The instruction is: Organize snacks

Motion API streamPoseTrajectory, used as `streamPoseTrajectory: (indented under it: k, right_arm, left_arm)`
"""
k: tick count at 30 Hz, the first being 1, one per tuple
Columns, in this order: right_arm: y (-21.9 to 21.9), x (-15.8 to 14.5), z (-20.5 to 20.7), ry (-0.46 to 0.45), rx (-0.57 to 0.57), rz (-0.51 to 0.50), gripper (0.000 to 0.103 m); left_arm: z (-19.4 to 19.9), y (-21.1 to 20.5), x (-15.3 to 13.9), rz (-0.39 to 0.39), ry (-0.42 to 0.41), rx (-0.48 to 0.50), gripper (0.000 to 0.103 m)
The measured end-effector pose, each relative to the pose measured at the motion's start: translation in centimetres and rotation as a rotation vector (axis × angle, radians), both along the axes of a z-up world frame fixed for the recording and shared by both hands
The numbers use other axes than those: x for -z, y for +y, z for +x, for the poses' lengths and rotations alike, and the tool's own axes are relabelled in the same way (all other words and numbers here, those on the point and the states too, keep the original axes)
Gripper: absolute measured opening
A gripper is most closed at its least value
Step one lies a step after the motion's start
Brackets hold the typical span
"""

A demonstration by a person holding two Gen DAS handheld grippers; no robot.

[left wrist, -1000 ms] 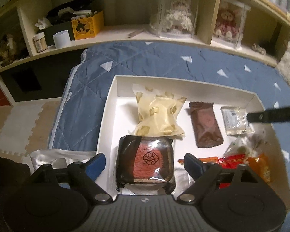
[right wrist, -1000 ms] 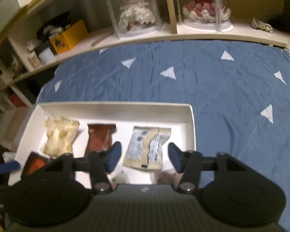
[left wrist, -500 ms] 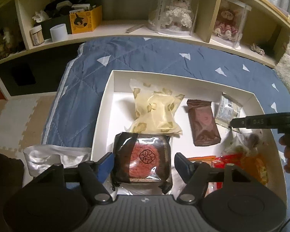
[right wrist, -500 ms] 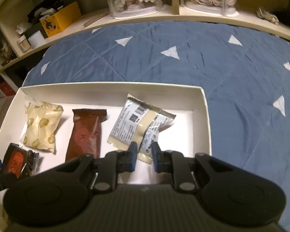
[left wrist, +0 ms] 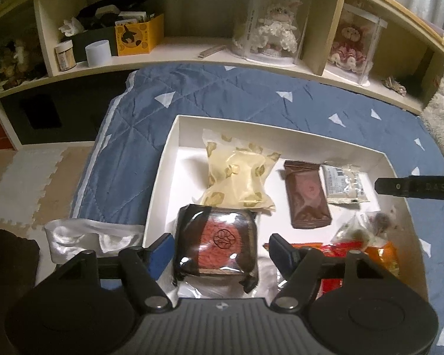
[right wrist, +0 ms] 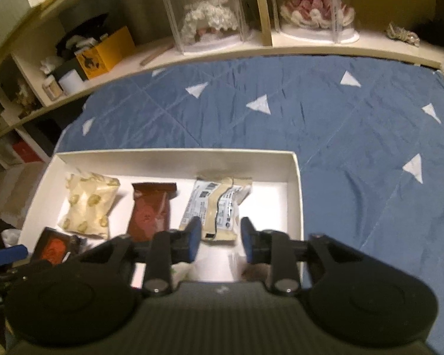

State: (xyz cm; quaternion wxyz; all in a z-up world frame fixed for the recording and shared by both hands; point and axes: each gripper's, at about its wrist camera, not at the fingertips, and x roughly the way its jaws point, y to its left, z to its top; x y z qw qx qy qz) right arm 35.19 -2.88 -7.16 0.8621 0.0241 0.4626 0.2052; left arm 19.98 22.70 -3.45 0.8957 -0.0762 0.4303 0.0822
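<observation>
text: "DAS" | on: right gripper [left wrist: 414,188] side | snack labels: unreadable

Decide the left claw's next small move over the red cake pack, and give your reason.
Probably close the left claw on the red cake pack: its jaws have just been opening and stand either side of it, seemingly not pressing. The pack lies in the white box below the yellow pouch.

A white box [left wrist: 162,177] holds the snacks. A yellow leaf-print bag [left wrist: 239,174], a brown bar [left wrist: 307,198] and a white packet [left wrist: 343,185] lie flat in a row along the box's far wall. A dark packet with a red cake [left wrist: 219,242] lies nearer.
</observation>
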Motion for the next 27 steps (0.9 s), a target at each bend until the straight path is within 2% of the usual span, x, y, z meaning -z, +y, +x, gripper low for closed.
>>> streamPoseTrajectory:
  k: [6, 16, 19, 21, 27]
  right_arm:
    - [-1.2, -2.3, -2.1, -0.042, 0.009, 0.039, 0.055]
    - [-3.7, -5.1, -6.0, -0.138, 0.054, 0.043, 0.074]
    - [-4.5, -6.0, -7.5, -0.167, 0.065, 0.041, 0.082]
    - [-4.8, -6.5, -8.4, -0.189, 0.073, 0.034, 0.089]
    - [-6.4, -7.7, -10.4, -0.236, 0.107, 0.031, 0.1]
  left_arm:
    - [-1.0, -1.2, -1.1, 0.005, -0.022, 0.007, 0.084]
    - [-3.1, -3.6, -3.4, 0.011, -0.071, 0.036, 0.1]
    - [-3.7, -4.4, -4.4, 0.02, -0.08, 0.05, 0.103]
    - [-4.2, -5.0, -5.1, 0.031, -0.091, 0.057, 0.103]
    - [-6.2, -5.7, -6.8, 0.043, -0.12, 0.055, 0.103]
